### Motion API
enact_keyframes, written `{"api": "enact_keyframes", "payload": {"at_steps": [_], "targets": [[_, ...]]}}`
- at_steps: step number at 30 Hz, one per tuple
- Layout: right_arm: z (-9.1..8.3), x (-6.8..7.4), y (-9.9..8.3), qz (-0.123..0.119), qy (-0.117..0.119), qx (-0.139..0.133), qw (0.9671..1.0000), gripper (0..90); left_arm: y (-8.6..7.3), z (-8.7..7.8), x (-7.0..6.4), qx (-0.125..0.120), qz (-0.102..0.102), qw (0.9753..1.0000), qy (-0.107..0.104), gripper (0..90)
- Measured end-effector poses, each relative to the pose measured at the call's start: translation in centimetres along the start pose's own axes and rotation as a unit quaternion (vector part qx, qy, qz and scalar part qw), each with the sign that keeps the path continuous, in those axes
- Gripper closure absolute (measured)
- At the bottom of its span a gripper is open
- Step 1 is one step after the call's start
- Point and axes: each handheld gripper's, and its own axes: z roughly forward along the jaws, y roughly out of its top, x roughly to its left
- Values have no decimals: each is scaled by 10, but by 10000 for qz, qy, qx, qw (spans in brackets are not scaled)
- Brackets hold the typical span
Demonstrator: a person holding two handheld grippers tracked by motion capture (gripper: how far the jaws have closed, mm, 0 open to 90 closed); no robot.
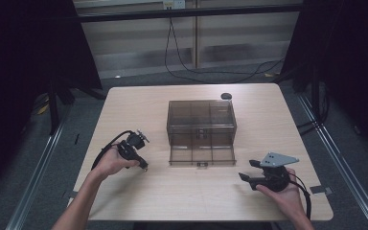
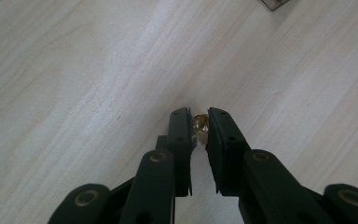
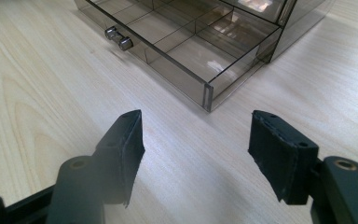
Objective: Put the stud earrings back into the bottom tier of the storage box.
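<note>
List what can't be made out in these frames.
- Small gold object in the left tool: left gripper view, mostly covered by the jaws; identity unclear.
- Drawer box upper tier: high view, smoked walls hide any contents.
- Dark disc at the table's far edge: too small.

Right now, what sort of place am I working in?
Probably a lab recording bay: a bare wooden table flanked by black curtains, with loose cables on the floor behind and floor rails alongside.
</note>
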Motion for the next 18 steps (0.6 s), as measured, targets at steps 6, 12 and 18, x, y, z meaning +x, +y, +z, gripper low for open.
{"api": "enact_keyframes", "payload": {"at_steps": [6, 12, 18], "targets": [[0, 1, 0, 8, -21, 31, 10000, 346, 2, 3, 0, 44, 29, 10000, -9, 820], [1, 1, 0, -2, 19, 17, 10000, 346, 2, 3, 0, 88, 113, 9999, -36, 840], [1, 1, 0, -18, 27, 30, 10000, 346, 2, 5, 2, 108, 81, 9999, -46, 845]]}}
